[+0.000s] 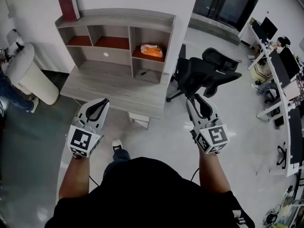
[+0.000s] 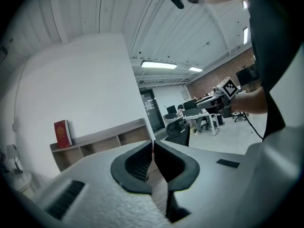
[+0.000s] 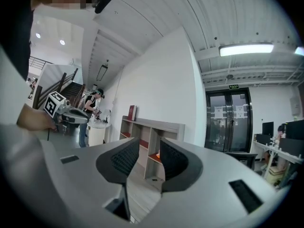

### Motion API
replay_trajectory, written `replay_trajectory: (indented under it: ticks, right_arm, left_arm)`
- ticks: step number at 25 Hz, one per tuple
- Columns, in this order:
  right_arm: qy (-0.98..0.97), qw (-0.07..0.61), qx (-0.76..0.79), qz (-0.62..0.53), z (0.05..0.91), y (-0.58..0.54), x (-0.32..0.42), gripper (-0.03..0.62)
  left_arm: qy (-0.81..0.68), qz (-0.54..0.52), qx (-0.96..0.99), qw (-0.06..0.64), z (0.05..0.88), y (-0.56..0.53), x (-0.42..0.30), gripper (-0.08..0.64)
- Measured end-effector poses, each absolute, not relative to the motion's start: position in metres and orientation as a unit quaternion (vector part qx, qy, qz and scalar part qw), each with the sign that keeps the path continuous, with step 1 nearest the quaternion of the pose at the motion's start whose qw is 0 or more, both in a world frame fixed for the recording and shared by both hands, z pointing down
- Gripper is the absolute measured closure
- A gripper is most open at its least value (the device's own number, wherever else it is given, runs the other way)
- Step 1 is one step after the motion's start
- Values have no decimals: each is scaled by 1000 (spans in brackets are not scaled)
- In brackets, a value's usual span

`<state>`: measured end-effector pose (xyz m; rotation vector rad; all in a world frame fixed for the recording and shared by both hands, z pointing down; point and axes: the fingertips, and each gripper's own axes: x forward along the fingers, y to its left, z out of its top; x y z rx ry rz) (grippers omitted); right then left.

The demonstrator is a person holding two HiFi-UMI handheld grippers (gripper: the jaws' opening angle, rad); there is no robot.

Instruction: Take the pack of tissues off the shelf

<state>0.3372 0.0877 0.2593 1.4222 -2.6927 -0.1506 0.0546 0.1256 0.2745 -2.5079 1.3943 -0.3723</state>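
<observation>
Two tools are in our hands, held out towards the worktop [image 1: 109, 91]. Our left tool [image 1: 100, 103] has its jaws pressed together with nothing in them. Our right tool [image 1: 199, 101] has its jaws parted, with a clear gap between the pads and nothing held there. At the back of the grey worktop stands the shelf [image 1: 114, 15]. The pack of tissues [image 1: 152, 51] lies in its upper right compartment, well apart from both tools. We see a bright orange, crinkled wrapper with a paler patch on top, resting on a reddish board. A red book [image 1: 69, 7] stands on top of the shelf at its left end.
</observation>
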Motion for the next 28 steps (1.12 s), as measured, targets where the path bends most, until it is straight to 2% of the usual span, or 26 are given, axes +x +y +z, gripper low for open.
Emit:
replay_trajectory:
  ticks: [14, 28]
  right_arm:
    - [-882, 56, 466, -43, 266, 48, 287, 448]
    - [-864, 70, 497, -47, 260, -41, 204, 443]
  left_arm:
    - [462, -117, -873, 106, 286, 64, 9, 531]
    - [434, -115, -889, 90, 298, -45, -74, 531]
